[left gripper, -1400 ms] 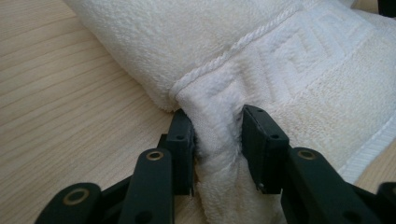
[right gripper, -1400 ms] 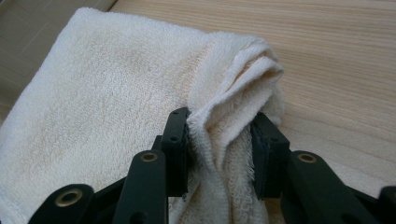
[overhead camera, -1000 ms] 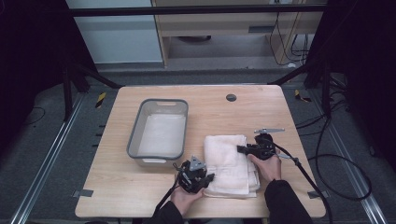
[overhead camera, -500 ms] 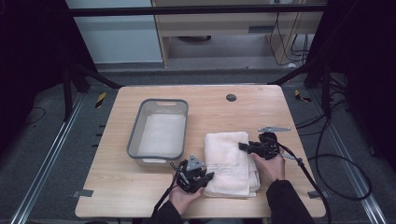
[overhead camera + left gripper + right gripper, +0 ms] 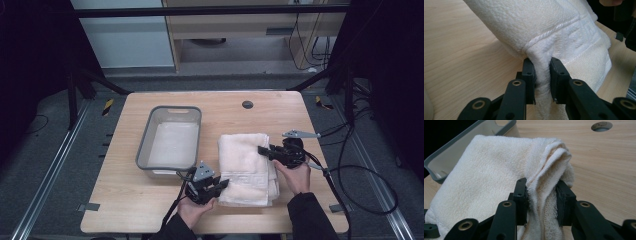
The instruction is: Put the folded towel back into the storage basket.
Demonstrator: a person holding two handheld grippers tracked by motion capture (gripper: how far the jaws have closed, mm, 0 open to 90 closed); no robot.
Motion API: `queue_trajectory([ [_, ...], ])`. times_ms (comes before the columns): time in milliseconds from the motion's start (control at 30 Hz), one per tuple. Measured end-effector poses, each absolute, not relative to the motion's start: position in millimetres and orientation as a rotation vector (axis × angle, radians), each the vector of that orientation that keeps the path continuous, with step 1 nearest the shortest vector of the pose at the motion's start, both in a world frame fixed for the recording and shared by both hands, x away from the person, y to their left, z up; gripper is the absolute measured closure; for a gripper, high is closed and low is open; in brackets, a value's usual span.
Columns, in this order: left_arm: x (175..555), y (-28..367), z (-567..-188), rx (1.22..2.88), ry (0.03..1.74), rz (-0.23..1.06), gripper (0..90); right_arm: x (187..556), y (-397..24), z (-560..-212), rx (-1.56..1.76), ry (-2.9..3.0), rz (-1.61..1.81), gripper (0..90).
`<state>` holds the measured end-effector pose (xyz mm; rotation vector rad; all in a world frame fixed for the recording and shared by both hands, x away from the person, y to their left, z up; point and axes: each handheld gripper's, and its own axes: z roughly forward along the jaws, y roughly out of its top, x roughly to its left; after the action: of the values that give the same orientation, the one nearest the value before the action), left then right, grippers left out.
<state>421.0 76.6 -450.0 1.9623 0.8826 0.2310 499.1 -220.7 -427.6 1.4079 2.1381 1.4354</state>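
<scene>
A folded white towel (image 5: 247,165) lies on the wooden table (image 5: 150,210), right of the grey basket (image 5: 170,141). My left gripper (image 5: 224,184) is shut on the towel's near left edge; in the left gripper view a bunched fold of the towel (image 5: 564,32) is pinched between the jaws at my left gripper (image 5: 542,75). My right gripper (image 5: 262,150) is shut on the towel's right edge. In the right gripper view several towel (image 5: 486,182) layers are squeezed between the jaws at my right gripper (image 5: 543,200), and the gripped edges are lifted off the table.
The grey basket (image 5: 446,160) has a pale liner inside and sits just left of the towel. A round cable hole (image 5: 247,104) is in the table's far side. Cables trail off the right edge, and dark frame rails flank the table.
Both grippers have risen a little with the towel's edges held in them, so the towel's sides lift from the table. The basket has not moved.
</scene>
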Motion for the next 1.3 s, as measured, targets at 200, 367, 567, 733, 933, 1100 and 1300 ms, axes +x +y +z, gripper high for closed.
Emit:
queue_trajectory([
  [200, 418.8, 79.6, -440.1, 1.94, 0.869, 0.245, 75.7, 495.4, -219.8, -417.1, 1.381, 2.108, 1.46, 66.9],
  [367, 417.2, 80.7, -433.4, 1.929, 0.859, 0.266, 75.7, 493.6, -219.4, -411.4, 1.367, 2.09, 1.479, 66.9],
  [567, 416.4, 82.0, -426.8, 1.92, 0.852, 0.285, 75.8, 492.4, -219.3, -405.1, 1.348, 2.073, 1.497, 66.9],
  [733, 416.9, 84.5, -421.8, 1.914, 0.85, 0.292, 75.8, 492.1, -217.2, -399.8, 1.327, 2.062, 1.508, 66.9],
  [933, 418.4, 87.1, -415.8, 1.904, 0.846, 0.299, 75.8, 493.0, -215.1, -393.8, 1.309, 2.051, 1.512, 66.9],
  [1100, 419.8, 90.4, -409.8, 1.897, 0.84, 0.307, 75.8, 493.9, -212.1, -385.8, 1.289, 2.037, 1.521, 66.9],
  [1300, 422.8, 98.8, -399.1, 1.876, 0.838, 0.32, 75.8, 495.0, -205.1, -375.0, 1.266, 2.014, 1.535, 66.9],
])
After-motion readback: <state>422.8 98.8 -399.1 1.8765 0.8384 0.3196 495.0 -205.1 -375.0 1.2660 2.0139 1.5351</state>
